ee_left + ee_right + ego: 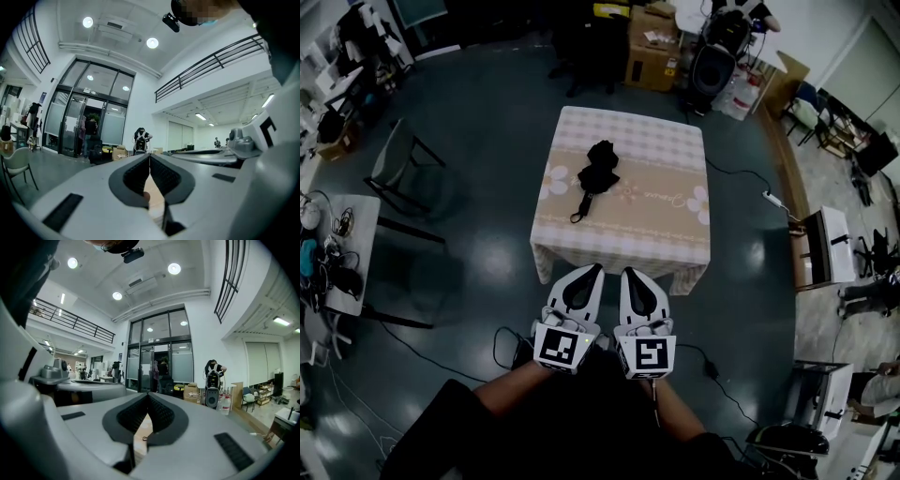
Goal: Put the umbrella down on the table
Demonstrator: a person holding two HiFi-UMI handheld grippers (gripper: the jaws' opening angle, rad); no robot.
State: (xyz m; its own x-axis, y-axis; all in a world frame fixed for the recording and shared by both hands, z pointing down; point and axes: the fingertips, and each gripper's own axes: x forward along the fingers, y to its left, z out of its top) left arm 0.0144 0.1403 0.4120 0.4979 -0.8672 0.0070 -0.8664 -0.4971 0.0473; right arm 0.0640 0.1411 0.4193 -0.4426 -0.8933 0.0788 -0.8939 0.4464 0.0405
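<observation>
Both tongs were shut and empty: left tongs [594, 272] and right tongs [629, 275] side by side, jaws pressed together, nothing between, pointing level toward 12 o'clock. Held off bench [675, 234] at its 6 o'clock edge, well apart from umbrella [596, 172]. Umbrella, black and folded, lay flat on bench cloth toward 10 o'clock of bench centre, strap [578, 214] trailing toward 7 o'clock. Judgement: set-down step looked complete, umbrella resting free. Next move likely called for no regrasp, only keeping tongs clear of bench.
</observation>
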